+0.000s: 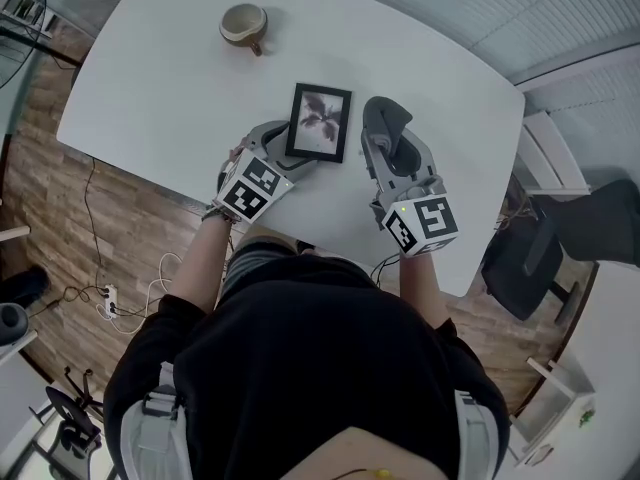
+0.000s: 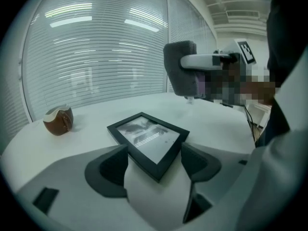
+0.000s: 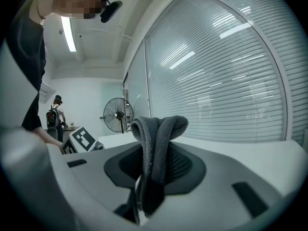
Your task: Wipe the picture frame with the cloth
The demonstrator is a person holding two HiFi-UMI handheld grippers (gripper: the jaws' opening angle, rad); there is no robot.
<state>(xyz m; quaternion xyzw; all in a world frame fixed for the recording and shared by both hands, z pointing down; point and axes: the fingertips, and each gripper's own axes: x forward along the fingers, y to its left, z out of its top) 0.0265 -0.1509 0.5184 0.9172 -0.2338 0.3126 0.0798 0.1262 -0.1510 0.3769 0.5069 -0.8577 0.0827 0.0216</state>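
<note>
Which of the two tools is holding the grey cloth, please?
The right tool: its jaws are closed on the folded grey cloth. The left tool has a corner of the picture frame between its jaws instead.

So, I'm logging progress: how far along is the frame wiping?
Done: the right gripper is shut on the grey cloth. In hand: the left gripper has its jaws around the near corner of the picture frame, flat on the table; whether they press it is unclear. Left: all the wiping; the cloth is held clear of the frame.
</note>
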